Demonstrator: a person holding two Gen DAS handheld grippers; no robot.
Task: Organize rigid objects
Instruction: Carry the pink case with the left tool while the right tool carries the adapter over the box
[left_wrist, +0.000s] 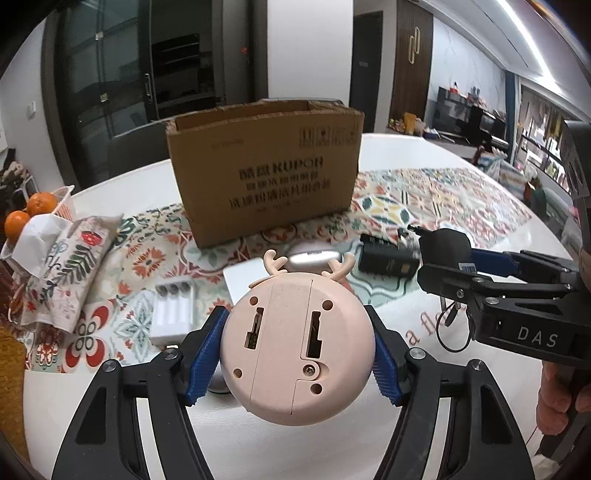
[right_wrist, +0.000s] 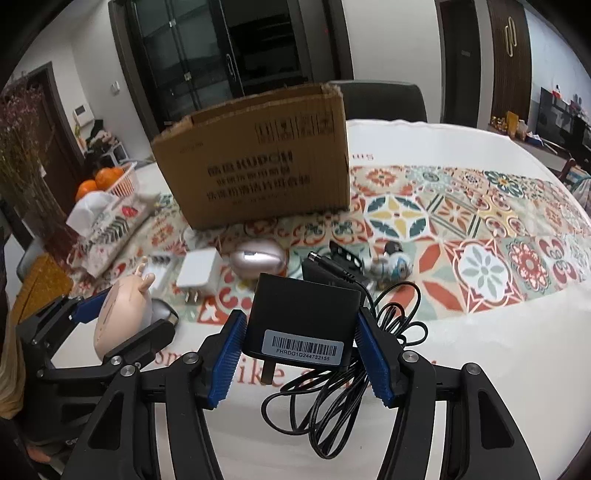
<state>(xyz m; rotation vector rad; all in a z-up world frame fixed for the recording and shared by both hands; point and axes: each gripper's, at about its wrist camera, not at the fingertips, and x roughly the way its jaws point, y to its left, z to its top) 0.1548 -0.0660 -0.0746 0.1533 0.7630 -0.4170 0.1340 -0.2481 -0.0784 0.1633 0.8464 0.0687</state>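
Note:
My left gripper (left_wrist: 297, 356) is shut on a round pink deer-antlered gadget (left_wrist: 291, 332), its blue pads pressing both sides, and the gadget's back faces the camera. In the right wrist view the same gadget (right_wrist: 118, 321) shows at the lower left, lifted off the table. My right gripper (right_wrist: 301, 356) is shut on a black power adapter (right_wrist: 303, 325) with a barcode label, and its black cable (right_wrist: 354, 387) dangles in loops below. That adapter (left_wrist: 447, 240) also appears at the right of the left wrist view. An open cardboard box (left_wrist: 266, 173) (right_wrist: 258, 166) stands upright behind both.
On the patterned cloth (right_wrist: 476, 266) lie a white plug charger (right_wrist: 197, 273), a pinkish oval mouse (right_wrist: 258, 258), a white battery charger (left_wrist: 173, 310), a black device (left_wrist: 388, 258) and a small figurine (right_wrist: 395, 262). A tissue pouch (left_wrist: 70, 266) and an orange basket (left_wrist: 33, 210) sit far left.

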